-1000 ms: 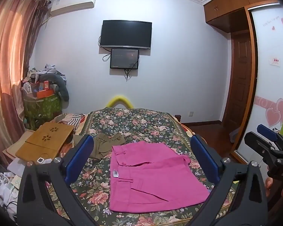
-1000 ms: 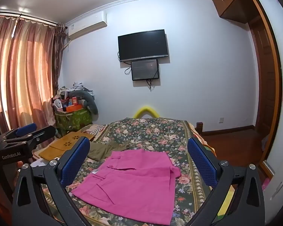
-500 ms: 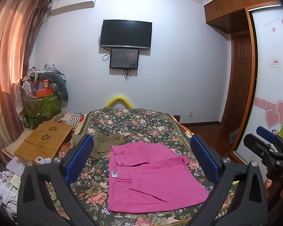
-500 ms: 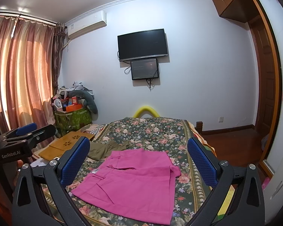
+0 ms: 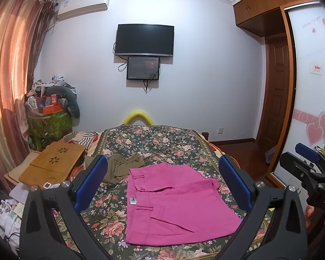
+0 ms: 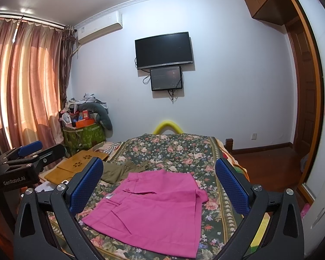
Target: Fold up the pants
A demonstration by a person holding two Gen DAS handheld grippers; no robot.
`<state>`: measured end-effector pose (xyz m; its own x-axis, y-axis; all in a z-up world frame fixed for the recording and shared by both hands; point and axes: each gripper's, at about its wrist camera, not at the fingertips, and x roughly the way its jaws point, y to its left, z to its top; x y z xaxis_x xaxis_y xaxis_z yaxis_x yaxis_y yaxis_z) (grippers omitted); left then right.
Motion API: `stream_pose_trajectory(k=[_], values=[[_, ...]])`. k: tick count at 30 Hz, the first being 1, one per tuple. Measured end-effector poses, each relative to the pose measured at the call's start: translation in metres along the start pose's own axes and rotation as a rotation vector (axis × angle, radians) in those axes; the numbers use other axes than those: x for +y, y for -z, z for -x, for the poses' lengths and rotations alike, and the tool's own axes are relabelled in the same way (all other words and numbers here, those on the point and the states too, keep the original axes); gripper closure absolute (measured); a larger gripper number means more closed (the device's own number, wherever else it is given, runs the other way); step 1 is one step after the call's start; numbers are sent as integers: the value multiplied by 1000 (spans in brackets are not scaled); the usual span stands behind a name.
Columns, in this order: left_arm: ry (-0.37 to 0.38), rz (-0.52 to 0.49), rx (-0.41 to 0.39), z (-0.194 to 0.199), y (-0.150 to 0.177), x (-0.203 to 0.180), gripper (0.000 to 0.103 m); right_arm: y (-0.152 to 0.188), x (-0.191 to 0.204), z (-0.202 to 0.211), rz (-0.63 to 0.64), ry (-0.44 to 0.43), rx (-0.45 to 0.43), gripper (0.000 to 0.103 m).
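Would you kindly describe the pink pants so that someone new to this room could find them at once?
Start at the bed with the dark floral cover below the wall-mounted television. On its near half lie the pink pants, folded into a flat, roughly square shape. The only other garment, an olive-green one, lies crumpled beyond their far left corner; the bright pink colour sets the pants apart.

— Anything hiding from where you're standing?

— The left gripper [image 5: 162, 182] is covering part of the olive garment [image 5: 121, 169]; one blue finger [image 5: 91, 182] is crossing its left edge. The near end of the bed [image 5: 153, 143] is running off the bottom of both views.

— And the pink pants [image 6: 153, 212]?

— Their small white tag [image 5: 132, 199] is reading as a blur. The same goes for the lower screen [image 6: 166, 79] on the wall; nothing on it is coming through.

— The person?

— Only fingertips [image 5: 309, 213] are peeking in under the right gripper [image 5: 307, 162], at the frame's edge.
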<state>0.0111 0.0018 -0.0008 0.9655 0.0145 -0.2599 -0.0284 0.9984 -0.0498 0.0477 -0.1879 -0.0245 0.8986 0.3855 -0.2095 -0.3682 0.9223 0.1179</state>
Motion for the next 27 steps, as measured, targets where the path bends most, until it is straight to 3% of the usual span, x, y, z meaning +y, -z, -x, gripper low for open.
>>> stream_pose_trajectory(k=[27], values=[[5, 2, 1, -1, 0, -2, 0, -1, 0, -2, 2, 4, 4, 0]])
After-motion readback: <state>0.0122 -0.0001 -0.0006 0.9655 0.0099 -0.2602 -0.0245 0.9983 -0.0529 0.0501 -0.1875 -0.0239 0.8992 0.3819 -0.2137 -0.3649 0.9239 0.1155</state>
